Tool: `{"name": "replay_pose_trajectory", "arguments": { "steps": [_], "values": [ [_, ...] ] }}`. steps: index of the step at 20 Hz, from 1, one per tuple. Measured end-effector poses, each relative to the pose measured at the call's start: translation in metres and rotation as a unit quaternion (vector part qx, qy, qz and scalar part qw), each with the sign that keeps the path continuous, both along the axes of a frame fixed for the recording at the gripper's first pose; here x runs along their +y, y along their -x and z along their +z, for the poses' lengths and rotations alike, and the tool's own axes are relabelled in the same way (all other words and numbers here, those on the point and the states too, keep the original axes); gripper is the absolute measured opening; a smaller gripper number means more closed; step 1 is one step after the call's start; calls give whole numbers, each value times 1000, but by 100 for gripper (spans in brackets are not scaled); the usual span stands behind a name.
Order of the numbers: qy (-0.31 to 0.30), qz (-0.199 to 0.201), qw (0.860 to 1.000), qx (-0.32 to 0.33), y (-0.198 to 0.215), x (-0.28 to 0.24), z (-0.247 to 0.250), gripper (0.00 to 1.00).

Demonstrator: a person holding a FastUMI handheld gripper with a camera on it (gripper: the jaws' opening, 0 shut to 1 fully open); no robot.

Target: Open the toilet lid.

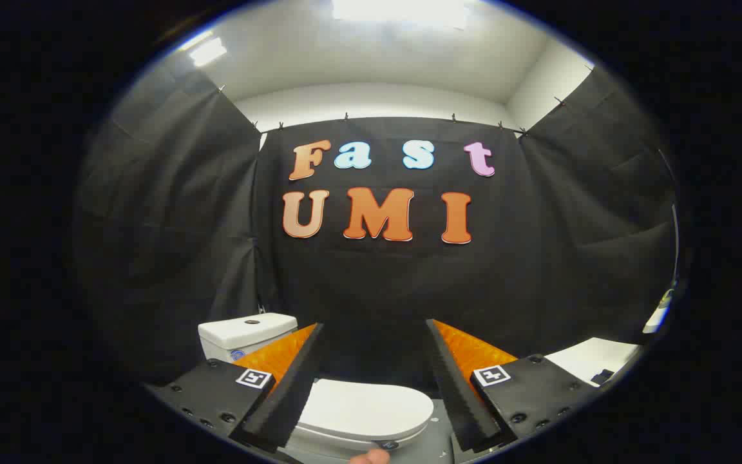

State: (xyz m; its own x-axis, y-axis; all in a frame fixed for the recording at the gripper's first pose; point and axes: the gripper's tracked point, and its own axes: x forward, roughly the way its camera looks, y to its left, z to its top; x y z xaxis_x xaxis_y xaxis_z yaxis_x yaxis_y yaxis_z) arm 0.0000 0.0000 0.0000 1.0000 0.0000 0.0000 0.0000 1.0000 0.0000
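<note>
A white toilet stands low ahead of me, its lid (pixel 361 407) lying flat and closed over the bowl. The cistern (pixel 245 334) rises behind it, partly hidden by my left finger. My gripper (pixel 374 335) hangs open above the lid, the two fingers spread wide with nothing between them. The lid sits below and between the fingers, apart from both. A fingertip of a person's hand (pixel 371 457) peeks in just below the lid's front rim.
Black cloth walls close the booth behind and on both sides of the toilet. A white surface (pixel 593 357) with a small dark object lies beyond my right finger. Grey floor (pixel 432 438) borders the bowl on the right.
</note>
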Motion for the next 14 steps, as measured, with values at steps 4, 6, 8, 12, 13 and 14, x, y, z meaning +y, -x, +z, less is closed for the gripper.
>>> {"name": "replay_pose_trajectory", "arguments": {
  "steps": [4,6,8,12,13,14],
  "values": [
    [13,-2,1000,0,3,-1,-5,98],
    [9,-4,1000,6,6,1,-8,98],
    [14,-2,1000,5,5,9,-7,98],
    [27,7,1000,4,7,25,-4,98],
    [28,10,1000,4,6,29,-4,98],
    [30,12,999,4,7,30,-4,98]
  ]
}}
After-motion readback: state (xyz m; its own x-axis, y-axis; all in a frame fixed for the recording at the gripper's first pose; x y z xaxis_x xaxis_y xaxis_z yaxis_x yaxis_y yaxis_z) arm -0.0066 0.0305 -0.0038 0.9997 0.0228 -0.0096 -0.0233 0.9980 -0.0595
